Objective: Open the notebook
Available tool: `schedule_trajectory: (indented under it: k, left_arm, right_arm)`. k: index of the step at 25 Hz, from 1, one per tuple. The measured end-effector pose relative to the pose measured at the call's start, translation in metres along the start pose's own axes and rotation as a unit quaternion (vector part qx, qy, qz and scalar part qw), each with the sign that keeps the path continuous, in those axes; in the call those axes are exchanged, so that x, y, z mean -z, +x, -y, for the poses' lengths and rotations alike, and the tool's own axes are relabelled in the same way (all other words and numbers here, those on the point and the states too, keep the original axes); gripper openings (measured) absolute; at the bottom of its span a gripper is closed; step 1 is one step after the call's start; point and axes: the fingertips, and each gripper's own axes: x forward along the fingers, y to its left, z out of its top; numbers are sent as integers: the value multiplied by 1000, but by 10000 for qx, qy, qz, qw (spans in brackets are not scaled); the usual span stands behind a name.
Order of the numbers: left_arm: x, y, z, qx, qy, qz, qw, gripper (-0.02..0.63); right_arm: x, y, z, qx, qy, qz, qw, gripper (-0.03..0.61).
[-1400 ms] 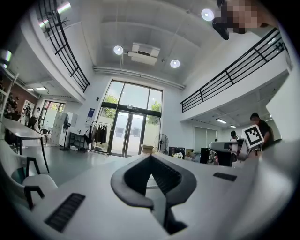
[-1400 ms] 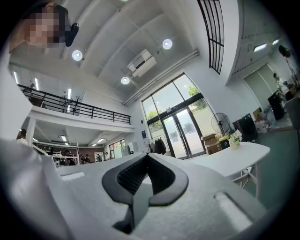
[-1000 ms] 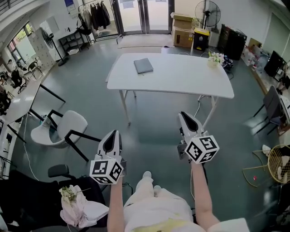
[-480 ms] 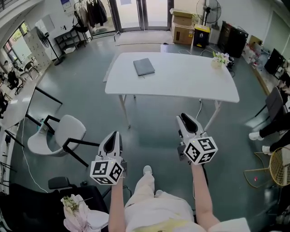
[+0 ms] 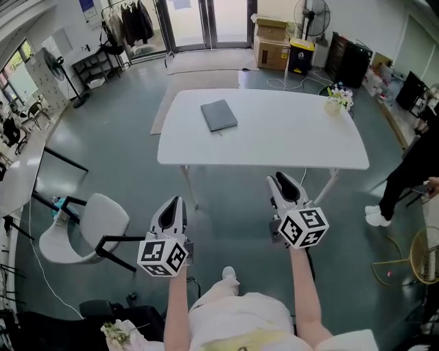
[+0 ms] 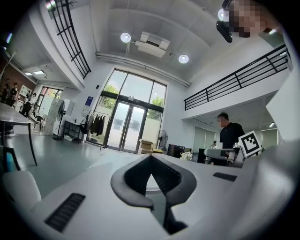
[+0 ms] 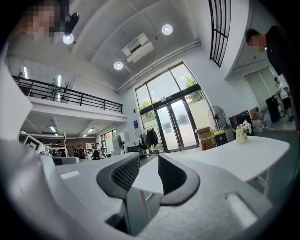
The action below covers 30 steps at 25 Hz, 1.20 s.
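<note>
Grey floor [image 5: 116, 151] is filling most of the frame, with a white table [image 5: 274, 137] standing upper centre. Glass doors [image 5: 206, 24] are sitting at the top edge, a clothes rack [image 5: 134, 20] is standing upper left, and cardboard boxes [image 5: 273, 42] and a fan [image 5: 312, 15] upper right. A white chair [image 5: 82, 225] is sitting lower left. Round ceiling lights [image 6: 125, 37] are glowing.

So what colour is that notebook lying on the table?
The notebook is plain dark grey; the head view shows it best.

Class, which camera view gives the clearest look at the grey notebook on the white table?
The head view: looking down on the table, it shows the closed notebook whole, flat near the far left corner. Both gripper views catch the table nearly edge-on; no notebook can be made out there.
</note>
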Motion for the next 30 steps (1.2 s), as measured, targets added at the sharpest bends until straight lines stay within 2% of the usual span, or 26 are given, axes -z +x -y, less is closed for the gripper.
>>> schedule_trajectory:
  k: [10,14,20,30]
  left_arm:
    - [-2,61,-39,187,-83,-89,9998,0]
    - [4,74,-53,145,-151,-173,9996,0]
    - [12,102,-70,50,-204,-310,9993,0]
    - [11,197,-107,-242,-310,-338,9987,0]
  right_arm:
    - [-1,68,14,229,-47,52,9997,114]
    - [4,85,24,338,190,78,9992,113]
    - [12,119,43,346,285,-59,9990,112]
    - [13,223,96,217,351,-269,9988,112]
